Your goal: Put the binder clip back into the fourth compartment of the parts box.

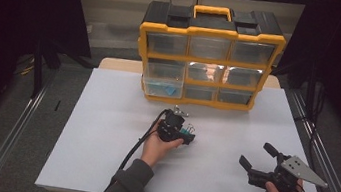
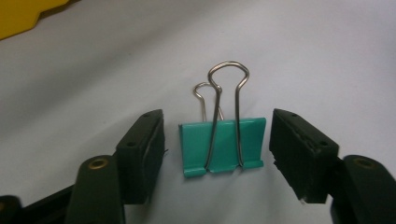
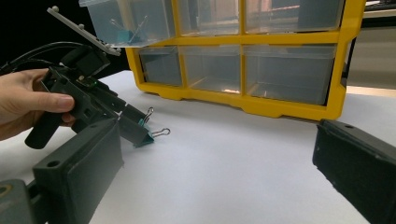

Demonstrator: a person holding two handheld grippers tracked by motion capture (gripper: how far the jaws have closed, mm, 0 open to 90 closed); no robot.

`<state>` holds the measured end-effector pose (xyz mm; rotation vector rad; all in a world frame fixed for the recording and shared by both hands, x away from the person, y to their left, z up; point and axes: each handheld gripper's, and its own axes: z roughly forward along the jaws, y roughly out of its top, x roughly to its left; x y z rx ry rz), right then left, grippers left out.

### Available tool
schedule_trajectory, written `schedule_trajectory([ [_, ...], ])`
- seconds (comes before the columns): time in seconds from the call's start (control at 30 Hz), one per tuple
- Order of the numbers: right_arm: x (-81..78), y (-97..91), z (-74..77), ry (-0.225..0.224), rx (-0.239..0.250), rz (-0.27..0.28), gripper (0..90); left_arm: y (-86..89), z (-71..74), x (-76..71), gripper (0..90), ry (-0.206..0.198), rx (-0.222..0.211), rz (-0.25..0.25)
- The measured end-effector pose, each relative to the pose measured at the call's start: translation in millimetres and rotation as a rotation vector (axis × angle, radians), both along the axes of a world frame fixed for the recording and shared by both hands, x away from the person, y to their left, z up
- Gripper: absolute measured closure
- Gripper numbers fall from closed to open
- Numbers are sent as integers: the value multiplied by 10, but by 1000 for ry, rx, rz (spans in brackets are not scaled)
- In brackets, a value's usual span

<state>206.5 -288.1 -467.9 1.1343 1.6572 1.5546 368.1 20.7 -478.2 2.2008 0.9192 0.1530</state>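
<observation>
A teal binder clip point(image 2: 224, 144) with silver wire handles lies flat on the white sheet point(image 2: 303, 56). My left gripper point(image 2: 217, 149) points down over it, one jaw on each side, and a narrow gap shows between each pad point(image 2: 142, 149) and the clip's edges. In the high view the left gripper point(image 1: 184, 133) is at the table's middle, over the clip point(image 1: 190, 137). My right gripper point(image 1: 257, 156) is held open near the front right with nothing between its jaws. In the right gripper view, that gripper point(image 3: 217, 163) faces the left gripper point(image 3: 135, 128) and the clip point(image 3: 148, 138).
A yellow and black drawer organizer point(image 1: 208, 61) stands at the back of the table. Its lower left drawer point(image 1: 162, 87) is pulled out and holds teal clips point(image 3: 122, 33). White sheet point(image 1: 97, 136) covers the tabletop; metal rails run along both sides.
</observation>
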Motion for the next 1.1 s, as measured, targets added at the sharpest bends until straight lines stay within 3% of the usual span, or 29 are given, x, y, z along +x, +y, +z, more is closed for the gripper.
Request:
schedule_trajectory([
  [0.13, 2, 0, -1, 0, -4, 1, 11, -23, -9, -18, 429, -20, 6, -3],
  [0.17, 1, -1, -1, -1, -3, 1, 11, -2, 10, -14, 449, -18, 41, -35],
  [0.23, 1, 5, 2, -3, 3, -5, 11, -15, 12, -37, 486, -4, 16, -5],
  [0.43, 2, 7, 2, -3, 3, -3, 11, 61, 118, -20, 501, -4, -2, -1],
  [0.57, 4, 4, -1, -4, -4, -1, 11, 146, 223, -8, 501, 9, -54, -4],
  [0.73, 4, 8, 0, -3, -1, -4, 11, 226, 378, -22, 500, 32, -63, -36],
  [0.77, 2, 3, 0, -1, -4, 0, 11, 217, 396, -38, 501, 25, -92, -22],
  [0.87, 1, 6, -1, 0, -7, 1, 11, 235, 522, -55, 501, 37, -113, -51],
  [1.1, 6, 13, -4, -2, -6, -1, 11, 235, 839, -78, 500, 40, -102, -122],
])
